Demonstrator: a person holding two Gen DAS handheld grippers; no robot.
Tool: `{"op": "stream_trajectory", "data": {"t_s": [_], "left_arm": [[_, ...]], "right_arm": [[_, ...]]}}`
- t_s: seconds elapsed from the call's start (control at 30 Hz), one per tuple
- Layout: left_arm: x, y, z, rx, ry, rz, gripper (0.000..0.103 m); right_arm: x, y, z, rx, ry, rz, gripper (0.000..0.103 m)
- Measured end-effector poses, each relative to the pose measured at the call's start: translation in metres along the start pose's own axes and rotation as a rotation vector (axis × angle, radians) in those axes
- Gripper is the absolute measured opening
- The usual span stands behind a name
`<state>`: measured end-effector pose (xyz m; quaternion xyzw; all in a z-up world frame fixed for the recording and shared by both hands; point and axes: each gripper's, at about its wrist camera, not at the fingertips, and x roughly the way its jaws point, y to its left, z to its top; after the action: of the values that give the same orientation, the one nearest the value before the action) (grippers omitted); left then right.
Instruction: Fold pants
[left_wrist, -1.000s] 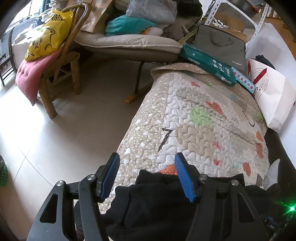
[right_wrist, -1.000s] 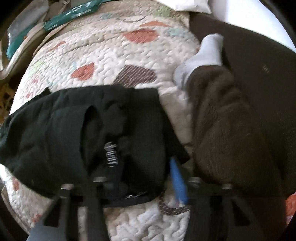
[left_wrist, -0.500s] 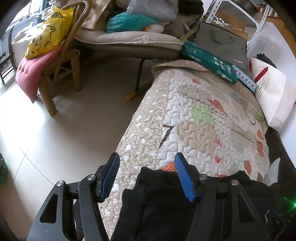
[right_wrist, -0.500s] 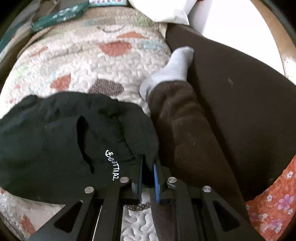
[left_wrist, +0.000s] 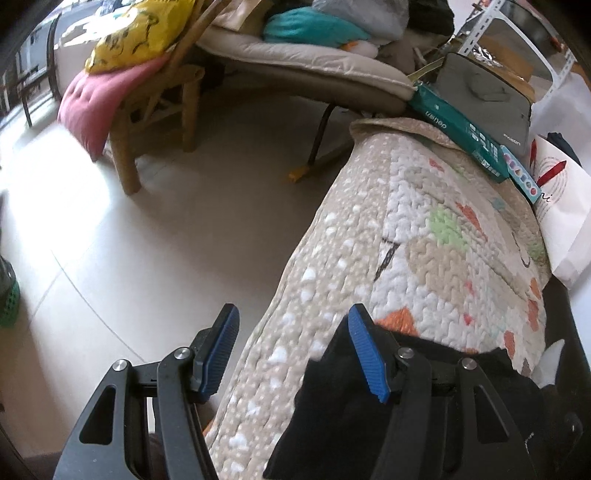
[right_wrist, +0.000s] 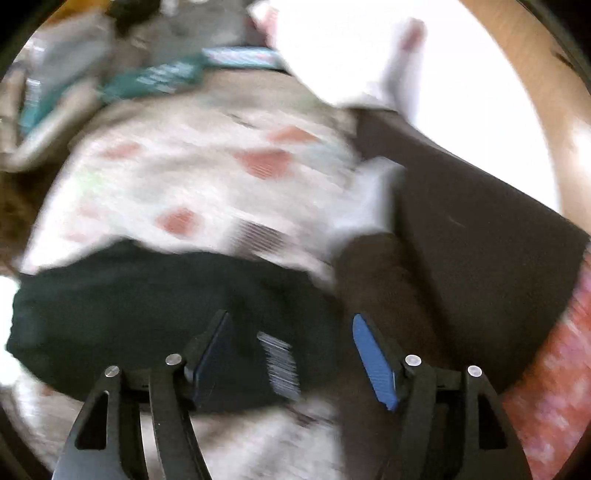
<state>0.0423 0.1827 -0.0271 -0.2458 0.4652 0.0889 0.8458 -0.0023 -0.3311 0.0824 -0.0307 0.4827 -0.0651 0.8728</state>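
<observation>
The left gripper (left_wrist: 293, 354) is held with its blue-padded fingers spread wide and nothing is pinched between them; its right finger is seen against the near corner of the black pants (left_wrist: 399, 413), while its left finger hangs out past the edge of the quilt (left_wrist: 417, 236), over the pale tiled floor (left_wrist: 166, 240). The right gripper (right_wrist: 291, 354) is likewise spread apart and empty, poised over the pants (right_wrist: 147, 314), which lie bunched across the near part of the quilt (right_wrist: 192, 173); white lettering on the cloth is seen between its fingers. This view is blurred. A brown trouser leg (right_wrist: 376, 280) lies just beside the pants on the right. At the far end of the quilt a teal box (left_wrist: 458, 136) is propped, and beyond it a wooden chair (left_wrist: 155, 122) stands on the floor.
</observation>
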Motion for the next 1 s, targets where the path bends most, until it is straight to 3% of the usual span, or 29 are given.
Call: {"op": "stream_trajectory", "data": {"t_s": [0.1,0.13,0.23,0.3,0.43,0.63,0.83,0.9,0.93,0.97,1.0], "left_arm": [[-0.004,0.008,-0.012,-0.021,0.015,-0.034,0.061],[-0.007,0.012,-0.021,-0.041,0.020,-0.048,0.061],[-0.010,0.019,-0.042,-0.089,0.045,-0.108,0.061],[-0.007,0.018,-0.052,-0.091,0.069,-0.149,0.061],[0.001,0.012,-0.067,-0.059,0.114,-0.136,0.061],[0.012,0.011,-0.069,-0.068,0.147,-0.152,0.061],[0.019,0.010,-0.070,-0.066,0.163,-0.136,0.061],[0.020,0.008,-0.069,-0.060,0.159,-0.131,0.061],[0.019,0.006,-0.069,-0.054,0.153,-0.129,0.061],[0.019,0.004,-0.069,-0.049,0.147,-0.129,0.061],[0.019,0.003,-0.069,-0.044,0.144,-0.129,0.061]], "right_arm": [[0.012,0.054,0.019,-0.091,-0.009,0.184,0.073],[0.018,0.085,0.026,-0.151,-0.024,0.288,0.073],[0.032,0.165,0.033,-0.339,-0.039,0.485,0.073],[0.043,0.207,0.036,-0.425,-0.001,0.587,0.073],[0.068,0.296,0.050,-0.576,0.075,0.746,0.073],[0.100,0.384,0.052,-0.730,0.175,0.815,0.073],[0.120,0.433,0.020,-0.943,0.220,0.771,0.075],[0.117,0.439,0.011,-1.008,0.177,0.735,0.065],[0.116,0.437,0.010,-1.018,0.165,0.722,0.043],[0.114,0.436,0.012,-1.015,0.167,0.717,0.030],[0.114,0.434,0.016,-0.998,0.179,0.729,0.029]]}}
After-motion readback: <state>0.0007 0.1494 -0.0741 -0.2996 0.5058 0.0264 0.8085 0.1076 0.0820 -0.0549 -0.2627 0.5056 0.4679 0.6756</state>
